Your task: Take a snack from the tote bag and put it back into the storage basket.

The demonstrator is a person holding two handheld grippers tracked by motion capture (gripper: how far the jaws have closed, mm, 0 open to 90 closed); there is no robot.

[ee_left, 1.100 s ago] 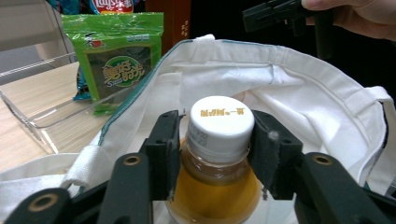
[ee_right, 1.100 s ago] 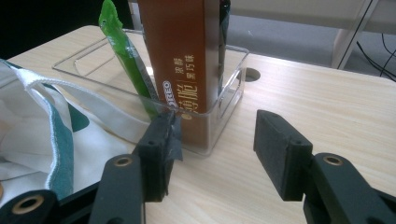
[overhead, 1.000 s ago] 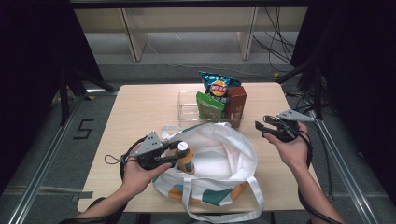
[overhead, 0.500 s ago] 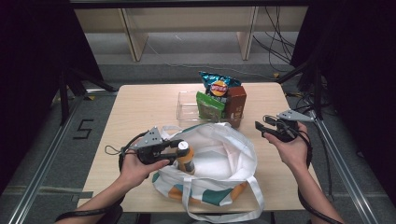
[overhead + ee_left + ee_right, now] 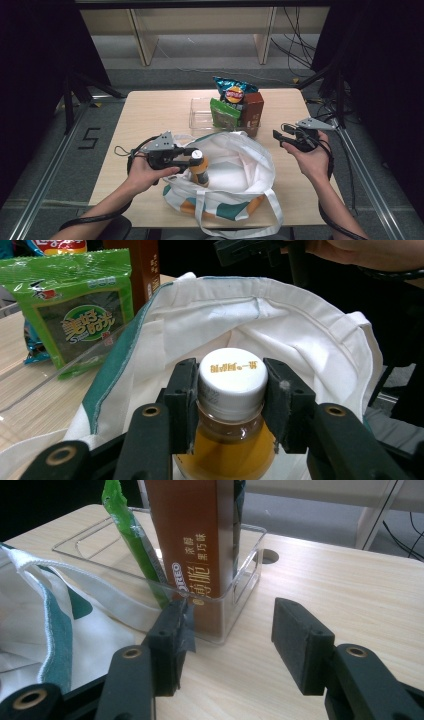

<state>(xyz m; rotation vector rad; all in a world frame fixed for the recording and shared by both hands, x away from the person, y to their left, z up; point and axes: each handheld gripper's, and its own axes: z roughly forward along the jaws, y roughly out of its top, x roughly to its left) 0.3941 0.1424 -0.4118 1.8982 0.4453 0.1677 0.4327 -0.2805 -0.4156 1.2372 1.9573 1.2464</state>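
Sitting bottle [image 5: 231, 405] clamped between left hand-held gripper [image 5: 231, 395] jaws.

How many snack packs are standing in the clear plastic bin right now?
3: blue chip bag at the back, green seaweed pack front left, brown cookie box front right. More may hide behind them.

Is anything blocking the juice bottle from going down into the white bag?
Nothing visible is. The left tongs grip the bottle at its white cap, right over the bag's open mouth. The right tongs stand open off to the side, near the clear bin.
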